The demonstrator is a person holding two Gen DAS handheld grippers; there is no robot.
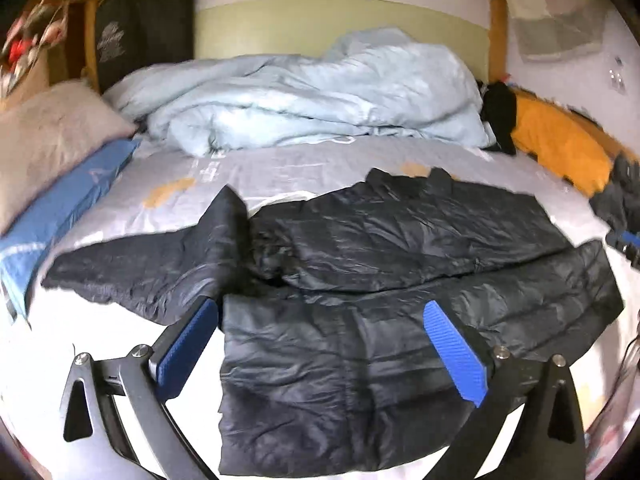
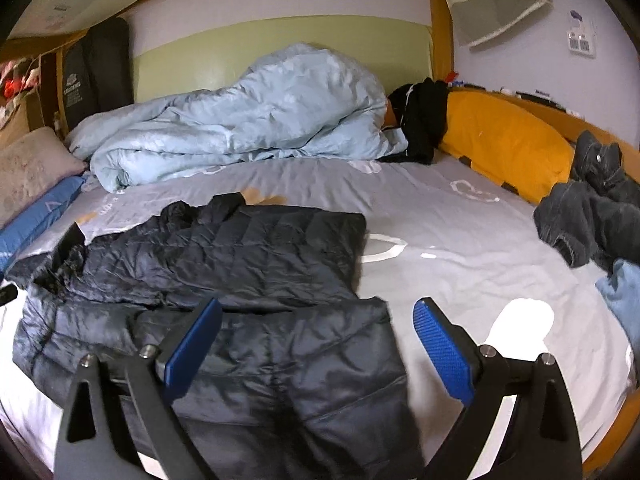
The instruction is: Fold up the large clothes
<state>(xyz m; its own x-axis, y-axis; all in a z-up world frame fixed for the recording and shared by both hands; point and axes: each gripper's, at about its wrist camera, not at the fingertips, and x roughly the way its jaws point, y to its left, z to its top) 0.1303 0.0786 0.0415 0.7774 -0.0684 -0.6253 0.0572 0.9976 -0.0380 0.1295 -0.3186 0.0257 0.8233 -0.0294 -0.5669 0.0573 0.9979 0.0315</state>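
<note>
A large black puffer jacket point(image 1: 360, 280) lies spread on the grey bed sheet point(image 1: 320, 164), one sleeve out to the left and a panel hanging toward the near edge. It also shows in the right wrist view point(image 2: 240, 272). My left gripper point(image 1: 320, 316) is open, hovering above the jacket's near panel, blue pads point(image 1: 452, 348) wide apart, holding nothing. My right gripper point(image 2: 318, 316) is open above the jacket's right edge, its right pad point(image 2: 440, 348) over bare sheet point(image 2: 460, 248).
A crumpled light blue duvet point(image 2: 240, 120) lies at the back. An orange cushion point(image 2: 508, 136) lines the right side rail. Dark clothes point(image 2: 592, 208) are heaped at the right. A pillow point(image 1: 48, 136) and a blue item point(image 1: 60, 216) lie at the left.
</note>
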